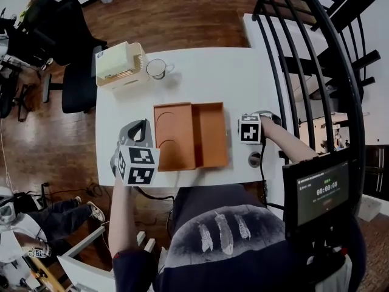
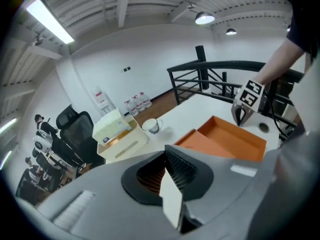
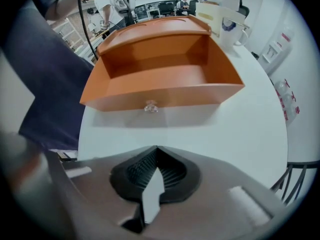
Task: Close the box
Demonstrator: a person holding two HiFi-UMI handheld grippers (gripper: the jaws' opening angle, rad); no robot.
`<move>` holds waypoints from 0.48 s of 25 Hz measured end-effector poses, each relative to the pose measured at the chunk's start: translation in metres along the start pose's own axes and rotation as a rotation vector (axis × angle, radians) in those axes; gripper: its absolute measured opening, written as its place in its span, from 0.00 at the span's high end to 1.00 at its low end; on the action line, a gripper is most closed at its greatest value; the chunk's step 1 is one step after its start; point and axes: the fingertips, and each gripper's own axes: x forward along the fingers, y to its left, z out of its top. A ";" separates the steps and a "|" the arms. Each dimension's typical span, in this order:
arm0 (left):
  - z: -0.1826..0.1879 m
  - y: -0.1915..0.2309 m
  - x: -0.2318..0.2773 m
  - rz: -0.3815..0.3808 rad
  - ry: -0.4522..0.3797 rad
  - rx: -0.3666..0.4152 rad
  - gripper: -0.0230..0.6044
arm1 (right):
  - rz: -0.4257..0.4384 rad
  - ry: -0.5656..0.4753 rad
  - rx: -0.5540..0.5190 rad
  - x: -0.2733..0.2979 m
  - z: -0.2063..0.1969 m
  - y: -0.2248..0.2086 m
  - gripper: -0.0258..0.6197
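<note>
Orange box point(image 1: 211, 140) gapes, lid point(image 1: 173, 132) flat at nine o'clock; left gripper point(image 1: 144, 132) and right gripper point(image 1: 239, 128), jaws pressed together empty, may just shove it sideways.

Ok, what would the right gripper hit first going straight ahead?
Probably the near wall of the orange box, around its small clear knob. Only bare white table lies between. The right gripper has its jaws together, empty.
</note>
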 end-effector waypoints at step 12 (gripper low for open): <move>-0.100 -0.056 0.083 -0.262 0.290 0.141 0.94 | 0.016 0.031 0.003 0.021 0.010 -0.012 0.95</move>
